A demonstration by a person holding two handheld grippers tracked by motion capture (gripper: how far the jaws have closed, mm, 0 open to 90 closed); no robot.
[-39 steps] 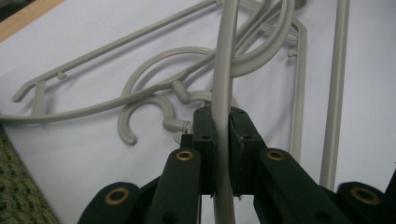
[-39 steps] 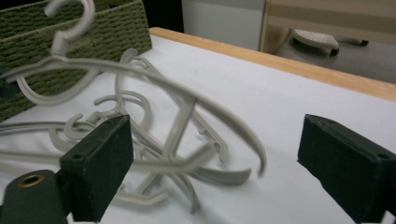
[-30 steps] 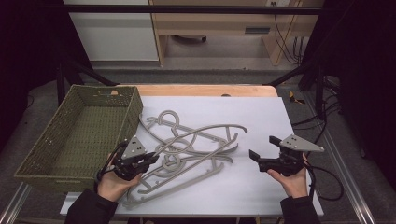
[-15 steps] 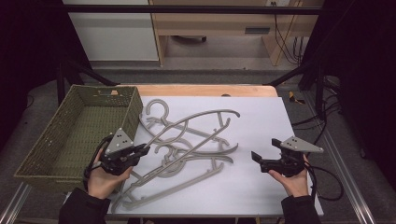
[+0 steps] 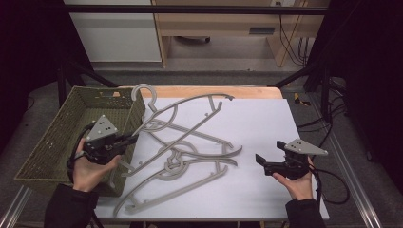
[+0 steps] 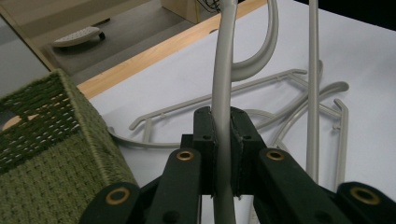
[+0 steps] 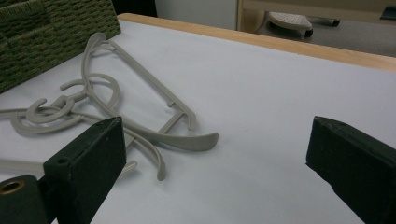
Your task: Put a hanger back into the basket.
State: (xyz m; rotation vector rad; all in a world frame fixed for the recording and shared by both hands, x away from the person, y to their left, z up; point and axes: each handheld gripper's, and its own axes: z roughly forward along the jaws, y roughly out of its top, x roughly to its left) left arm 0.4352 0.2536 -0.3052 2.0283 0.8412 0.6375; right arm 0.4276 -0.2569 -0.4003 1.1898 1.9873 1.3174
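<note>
A woven green basket [image 5: 57, 137] fills the left side of the high view, its near right wall just beside the left gripper [image 5: 128, 139]. On the white table top [image 5: 266, 118], in the middle of the frame, lie two more grey hangers [image 5: 190, 164], their hooks crossed and tangled at the centre; the lower bar of the lifted hanger [image 5: 176, 118] crosses above them. A strip of bare wood [image 5: 247, 91] edges the table at the top, with a shelf unit and cables beyond it.

The lifted hanger slants from lower left to upper right of the high view, its hook up by the basket's far corner, its long arm reaching toward top centre. The left gripper's jaws are clamped tight on its thin grey bar, plain in the left gripper view [image 6: 223, 154], where the bar runs straight up between the black pads. The left hand [image 5: 90, 166] sits at lower left, over the basket's edge, gripper pointing right.

The right gripper [image 5: 261, 160] rests low at lower right, pointing left toward the pile, well apart from it. Its jaws stand wide with nothing between them.
</note>
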